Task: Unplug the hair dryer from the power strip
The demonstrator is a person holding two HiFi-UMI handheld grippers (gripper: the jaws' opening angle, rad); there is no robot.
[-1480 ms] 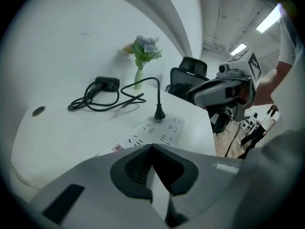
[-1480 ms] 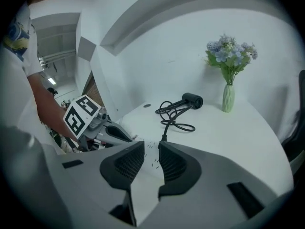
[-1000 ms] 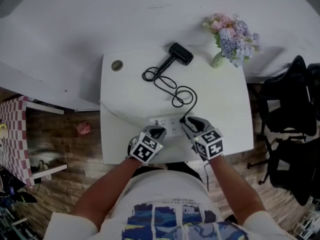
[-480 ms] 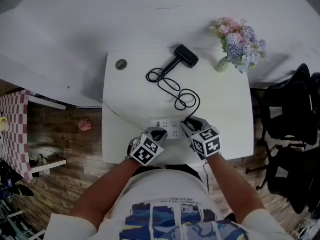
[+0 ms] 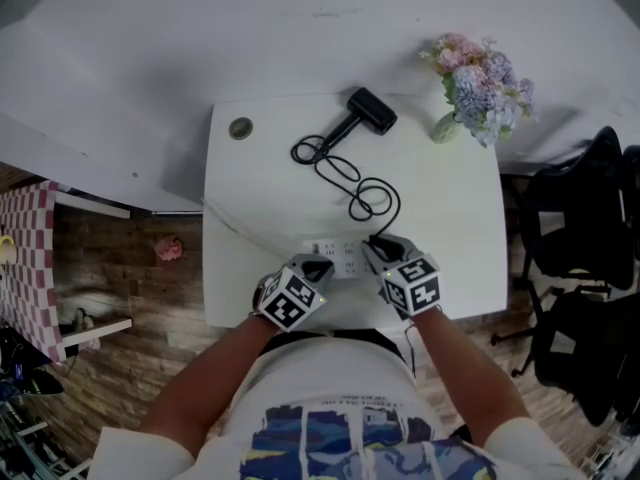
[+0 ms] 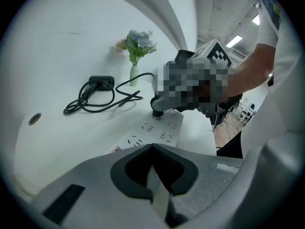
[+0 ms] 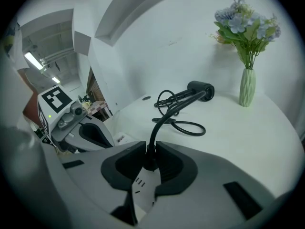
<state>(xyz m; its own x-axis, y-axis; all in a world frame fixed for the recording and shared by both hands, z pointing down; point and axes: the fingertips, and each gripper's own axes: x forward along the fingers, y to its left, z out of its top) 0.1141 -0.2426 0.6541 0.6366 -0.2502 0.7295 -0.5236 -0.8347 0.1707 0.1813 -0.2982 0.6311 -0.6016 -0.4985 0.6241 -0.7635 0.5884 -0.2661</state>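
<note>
Our right hand-held gripper (image 7: 148, 170) closes, pinching the round black plug (image 7: 151, 152); our left hand-held gripper (image 6: 155, 176), pressed together, tops the flat white power strip (image 6: 153, 134) by the worktop (image 5: 452, 218) edge.

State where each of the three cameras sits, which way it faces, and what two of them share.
Head view: on the person's head, steeply down at the table; forearms, left gripper and right gripper show.
Left gripper view: on the left gripper, along its shut fingers toward the power strip.
Right gripper view: on the right gripper, along fingers closing on the plug.
Shared: both gripper views show the hair dryer and vase.
</note>
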